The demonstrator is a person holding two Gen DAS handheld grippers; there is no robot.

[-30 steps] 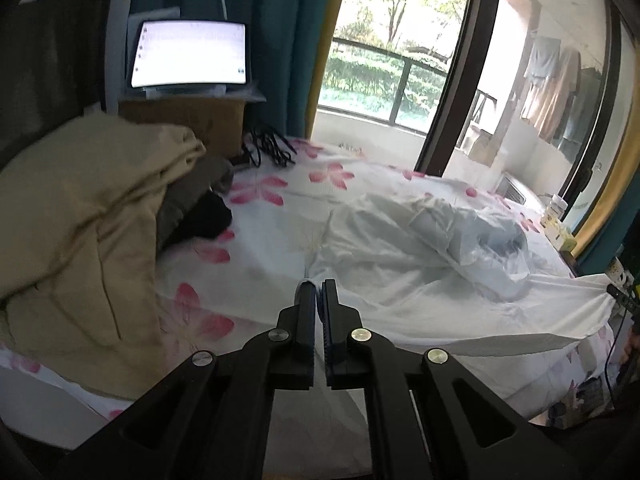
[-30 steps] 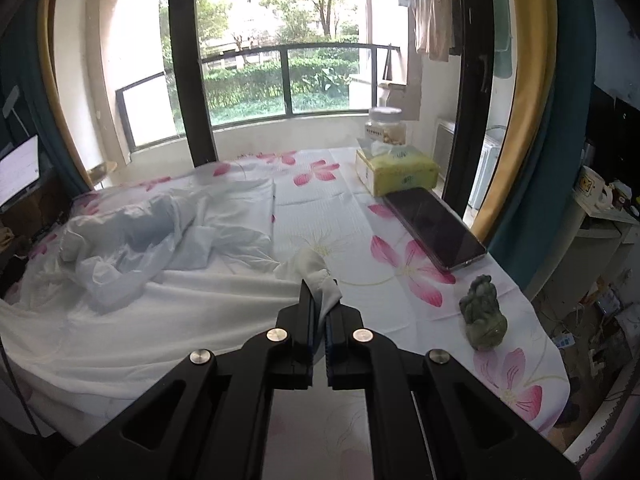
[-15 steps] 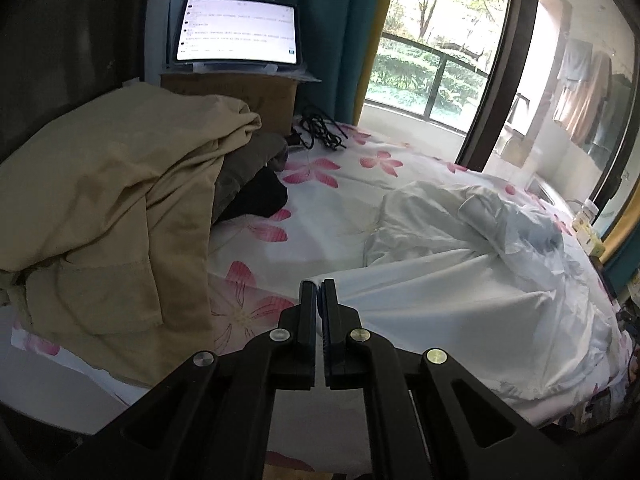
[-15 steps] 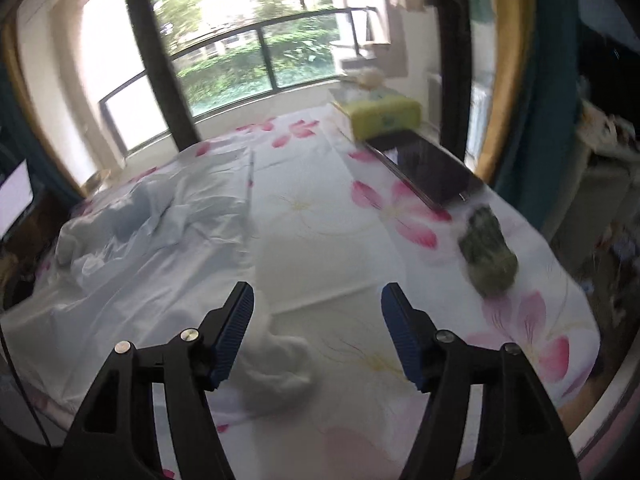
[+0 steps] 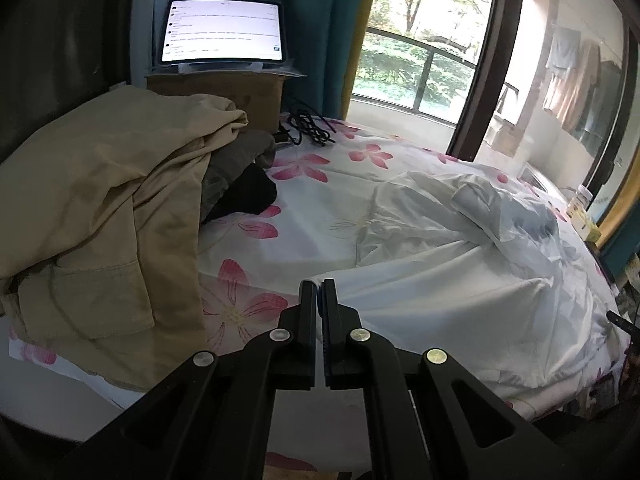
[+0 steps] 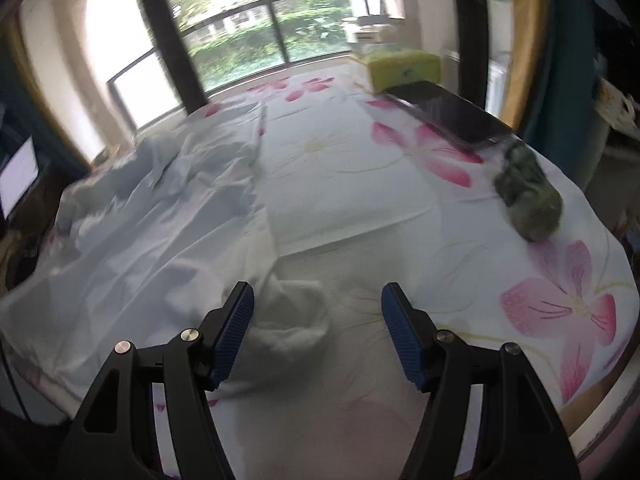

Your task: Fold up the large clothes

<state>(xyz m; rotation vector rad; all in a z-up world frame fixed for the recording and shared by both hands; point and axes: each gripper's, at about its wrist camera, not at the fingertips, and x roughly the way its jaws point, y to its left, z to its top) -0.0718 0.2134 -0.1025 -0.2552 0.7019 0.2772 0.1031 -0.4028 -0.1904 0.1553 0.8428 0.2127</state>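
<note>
Honestly I'm barely into this one. The white garment is spread over the flowered bedsheet but it's nowhere near folded: the far half is a rumpled heap with creases running everywhere, and only the near stretch looks sort of flat. So I'd say it's laid out roughly, with all the actual folds left to do.

My left gripper has its jaws pressed together on the near hem corner of the garment, a thin sliver of white fabric poking up between the tips. The rest of the cloth runs off to the right and away from there.

My right gripper is wide open with nothing in it. A bunched lump of the garment sits on the sheet between the two blue pads, closer to the left one; this view is motion-blurred, so I can't tell if it's touching that pad.
</note>
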